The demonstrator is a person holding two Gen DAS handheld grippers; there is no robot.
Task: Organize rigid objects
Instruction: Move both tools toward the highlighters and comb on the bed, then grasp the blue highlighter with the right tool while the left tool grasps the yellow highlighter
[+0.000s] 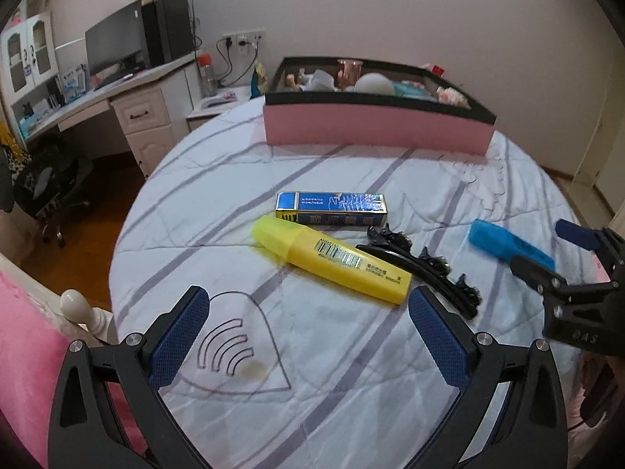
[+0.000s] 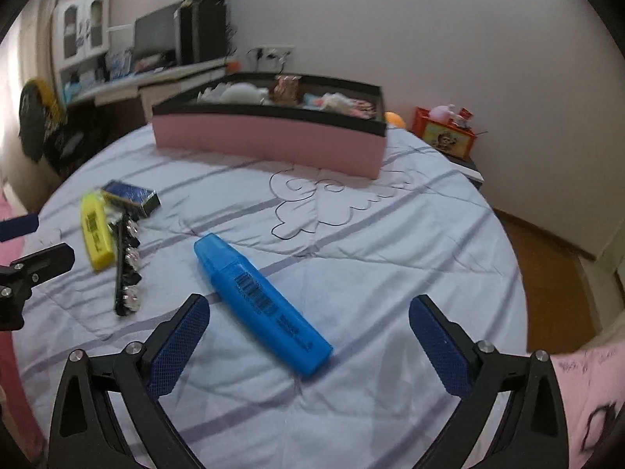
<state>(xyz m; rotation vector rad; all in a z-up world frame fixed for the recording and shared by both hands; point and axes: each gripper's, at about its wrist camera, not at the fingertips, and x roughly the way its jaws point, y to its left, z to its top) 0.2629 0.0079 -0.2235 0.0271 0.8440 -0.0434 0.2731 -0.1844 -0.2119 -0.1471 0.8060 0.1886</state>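
Note:
On the striped bed sheet lie a yellow highlighter [image 1: 332, 260] [image 2: 95, 234], a blue box [image 1: 332, 209] [image 2: 131, 194], a black hair clip [image 1: 424, 264] [image 2: 127, 269] and a blue highlighter [image 2: 259, 301] [image 1: 508, 244]. My left gripper [image 1: 308, 326] is open and empty, just short of the yellow highlighter. My right gripper [image 2: 308, 332] is open and empty, its fingers on either side of the blue highlighter's near end, above the sheet. It also shows in the left wrist view [image 1: 547, 250]. The left gripper shows at the right wrist view's left edge [image 2: 27, 240].
A pink storage box [image 1: 375, 125] [image 2: 269, 138] with a black rim, holding several items, stands at the bed's far side. A desk with a monitor [image 1: 113, 45] is at the back left. An orange box [image 2: 445, 135] sits beside the bed at right. A bedpost knob [image 1: 76, 305] is near left.

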